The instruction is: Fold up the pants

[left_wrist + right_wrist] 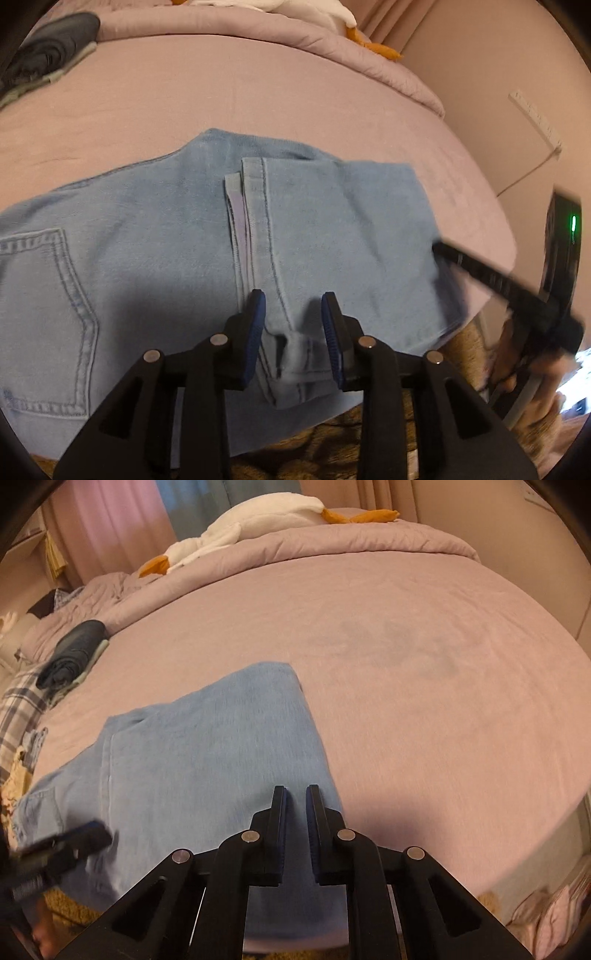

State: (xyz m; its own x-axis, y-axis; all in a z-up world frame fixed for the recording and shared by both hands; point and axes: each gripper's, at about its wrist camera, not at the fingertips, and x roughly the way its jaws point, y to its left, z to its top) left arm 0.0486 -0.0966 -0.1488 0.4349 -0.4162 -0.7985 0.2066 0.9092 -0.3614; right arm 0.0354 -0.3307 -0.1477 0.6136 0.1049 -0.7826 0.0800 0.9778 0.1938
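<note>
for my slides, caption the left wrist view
Left tongs open over folded light-blue jeans on a lilac bed.

pants (155, 236) cut off; right gripper (439, 248) blurred

The bed (424, 672) lies bare and open to the right of the folded pants (207, 753) and beyond them, as far as the rumpled duvet (332, 542) and the plush goose (258, 517) along the far edge. On the left, a dark folded garment (74, 650) and plaid cloth (18, 709) crowd the bed's edge. Both tongs, left (293, 314) and right (296, 805), hang close together over the pants' near edge.
</note>
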